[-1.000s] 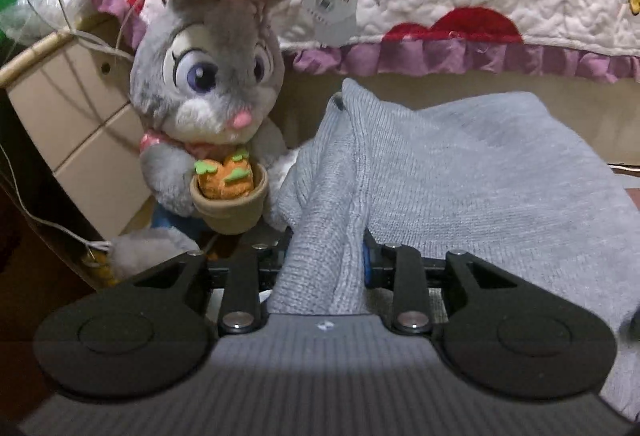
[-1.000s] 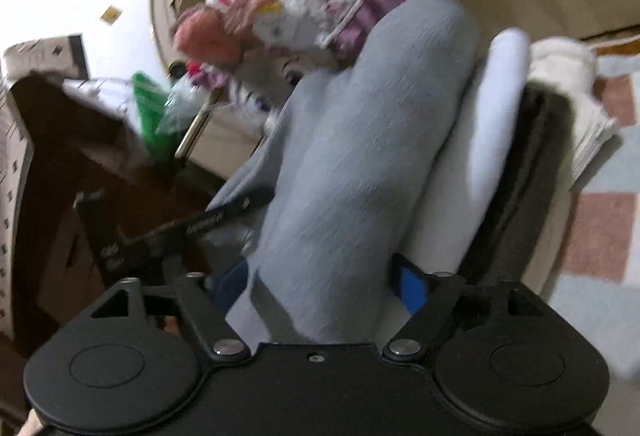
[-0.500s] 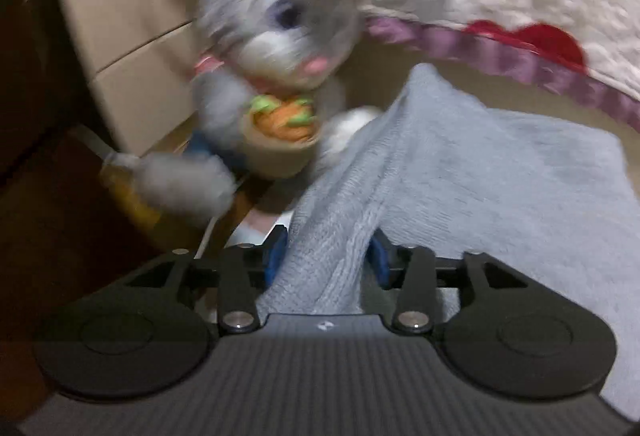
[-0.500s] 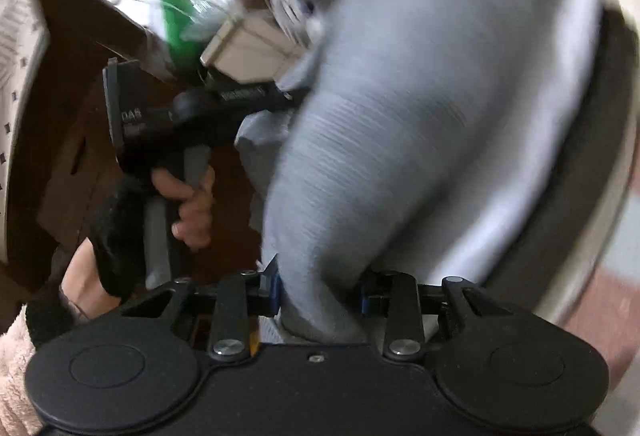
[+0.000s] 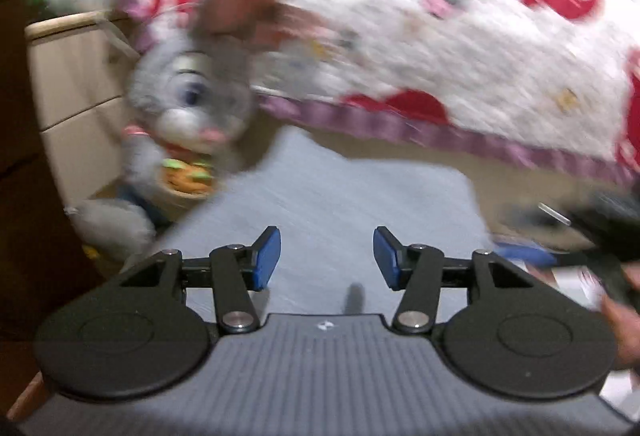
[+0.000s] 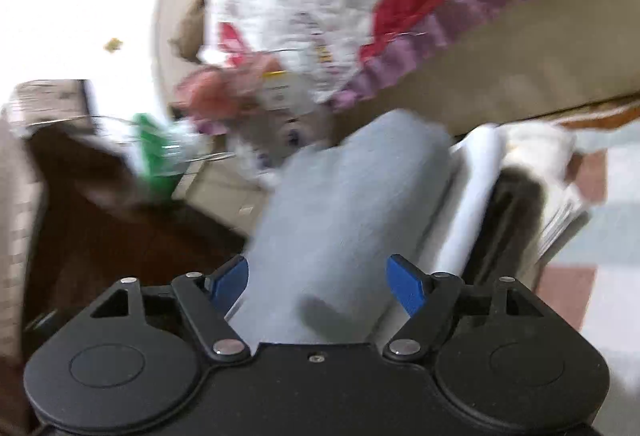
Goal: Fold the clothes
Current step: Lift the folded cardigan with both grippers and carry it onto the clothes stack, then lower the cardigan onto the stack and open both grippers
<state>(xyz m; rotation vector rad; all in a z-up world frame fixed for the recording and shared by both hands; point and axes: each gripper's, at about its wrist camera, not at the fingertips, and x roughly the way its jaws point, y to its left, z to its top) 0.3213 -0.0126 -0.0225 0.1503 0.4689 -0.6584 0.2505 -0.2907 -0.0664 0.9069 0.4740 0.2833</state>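
A grey knit garment (image 5: 344, 204) lies folded on top of a stack of clothes; it also shows in the right wrist view (image 6: 352, 212). My left gripper (image 5: 326, 258) is open just above its near edge, its blue pads apart and empty. My right gripper (image 6: 318, 282) is open over the garment's other side and holds nothing. Under the grey garment lie a white folded piece (image 6: 476, 196) and a dark one (image 6: 516, 212).
A grey plush rabbit (image 5: 188, 104) with a carrot pot sits left of the stack. A quilted white, red and purple bedspread (image 5: 440, 48) hangs behind. Beige drawers (image 5: 76, 84) stand far left. A checked floor mat (image 6: 580, 276) lies to the right. Both views are blurred.
Both grippers have opened and let go of the grey garment, which now lies flat on the stack. Both have drawn back a little.
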